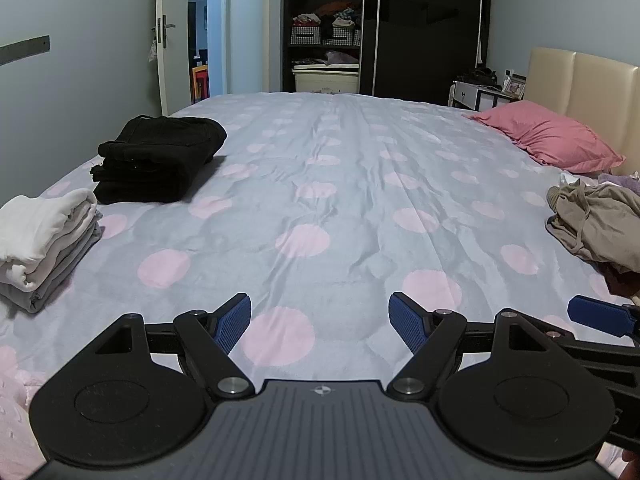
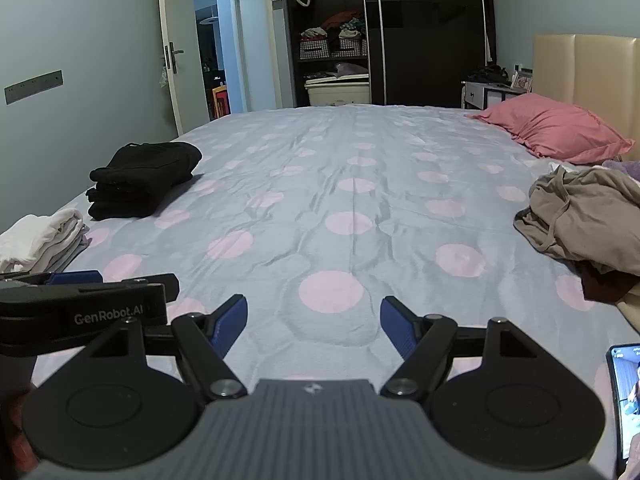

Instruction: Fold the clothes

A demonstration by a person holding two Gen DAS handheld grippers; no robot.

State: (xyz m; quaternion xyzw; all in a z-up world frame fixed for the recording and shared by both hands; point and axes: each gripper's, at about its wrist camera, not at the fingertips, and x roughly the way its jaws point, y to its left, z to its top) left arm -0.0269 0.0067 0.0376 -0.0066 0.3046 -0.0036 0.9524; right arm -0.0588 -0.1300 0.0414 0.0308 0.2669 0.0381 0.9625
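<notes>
Holding both grippers side by side over the bed [image 1: 320,184], I have nothing in either of them. The left gripper [image 1: 320,322] stands wide open with only bare sheet between its blue pads, and the right gripper [image 2: 313,324] is just as wide and empty.

The next work lies at about 2 o'clock from me: a loose beige garment [image 2: 584,220] on an unfolded heap, with something dark red under its near edge. At 10 o'clock sit two finished stacks, a black stack [image 1: 160,160] and, nearer, a white stack [image 1: 44,236].

I see three risks. A reach into the heap may pinch two layers together, so the dark piece comes along. A low approach may catch the sheet instead of the garment. A phone [image 2: 626,404] lies at 4 o'clock, near the right gripper, and a careless swing could knock it.
</notes>
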